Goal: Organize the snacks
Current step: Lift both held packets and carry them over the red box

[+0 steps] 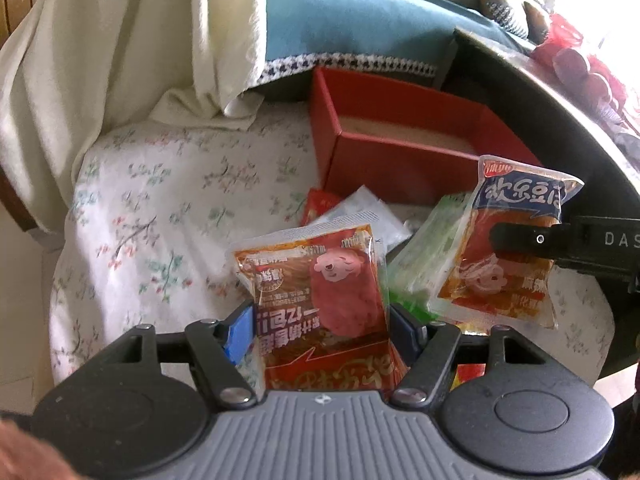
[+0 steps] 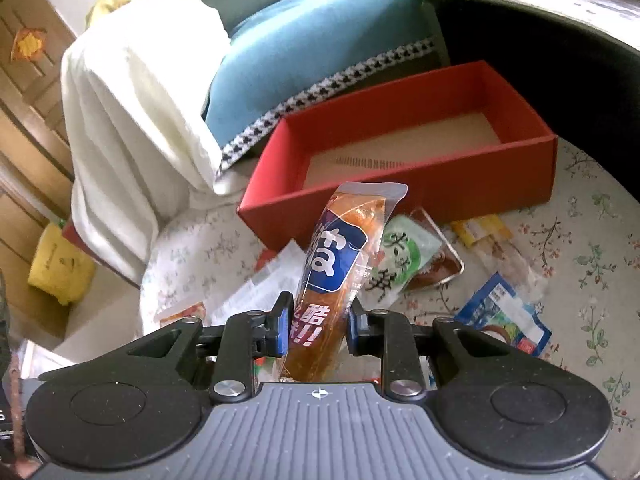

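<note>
The red box (image 2: 400, 196), stiff card with a bare brown floor, sits empty on the soft floral cloth (image 1: 152, 216), so nothing is sorted yet. Several glossy, crinkly packets (image 2: 500, 316) lie loose before it (flat, mostly). The left gripper (image 1: 320, 320) is clamped on a red pouch (image 1: 320, 288); the right gripper (image 2: 318, 324) pinches an orange pouch (image 2: 340, 256), both raised.
</note>
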Demonstrator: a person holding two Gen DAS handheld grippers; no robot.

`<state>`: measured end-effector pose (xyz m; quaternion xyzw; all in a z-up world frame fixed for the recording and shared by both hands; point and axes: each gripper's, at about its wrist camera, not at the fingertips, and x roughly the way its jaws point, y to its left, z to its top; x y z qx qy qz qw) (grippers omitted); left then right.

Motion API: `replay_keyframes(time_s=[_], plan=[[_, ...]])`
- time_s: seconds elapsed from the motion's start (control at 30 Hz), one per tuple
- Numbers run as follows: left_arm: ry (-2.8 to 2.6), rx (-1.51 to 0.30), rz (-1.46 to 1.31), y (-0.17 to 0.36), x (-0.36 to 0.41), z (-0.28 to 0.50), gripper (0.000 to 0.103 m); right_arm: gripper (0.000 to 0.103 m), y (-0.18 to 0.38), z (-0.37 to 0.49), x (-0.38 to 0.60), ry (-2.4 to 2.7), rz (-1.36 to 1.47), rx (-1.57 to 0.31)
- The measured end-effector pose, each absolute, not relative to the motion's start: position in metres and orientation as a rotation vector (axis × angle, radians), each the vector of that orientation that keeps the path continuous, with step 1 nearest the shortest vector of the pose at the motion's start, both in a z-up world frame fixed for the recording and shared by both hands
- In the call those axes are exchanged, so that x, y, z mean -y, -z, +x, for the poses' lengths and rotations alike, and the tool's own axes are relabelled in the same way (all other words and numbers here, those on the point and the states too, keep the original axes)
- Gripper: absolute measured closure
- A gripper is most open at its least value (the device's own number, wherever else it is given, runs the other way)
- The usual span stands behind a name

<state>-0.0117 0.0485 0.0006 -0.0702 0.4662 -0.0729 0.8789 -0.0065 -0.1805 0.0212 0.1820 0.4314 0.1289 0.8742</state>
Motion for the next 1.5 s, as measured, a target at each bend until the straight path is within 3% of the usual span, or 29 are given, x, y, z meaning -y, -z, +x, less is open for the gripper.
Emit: replay_keyframes(time_s=[0.5,0.97,1.5], plan=[[0.197,-0.875,-0.155,-0.022,-0.039,0.04,0.041,0.077,-0.019,0.02,0.191,-0.222,0.394,-0.898],[0.251,-0.834,-0.179,-0.037,-0.035,0.07,0.041,0.077,-0.036,0.038,0.202,-0.239,0.484,-0.839],[0.231,-0.801,-0.084,-0.039,-0.004,0.148,0.041,0.077,-0.044,0.118,0.236,-0.22,0.513,-0.778]])
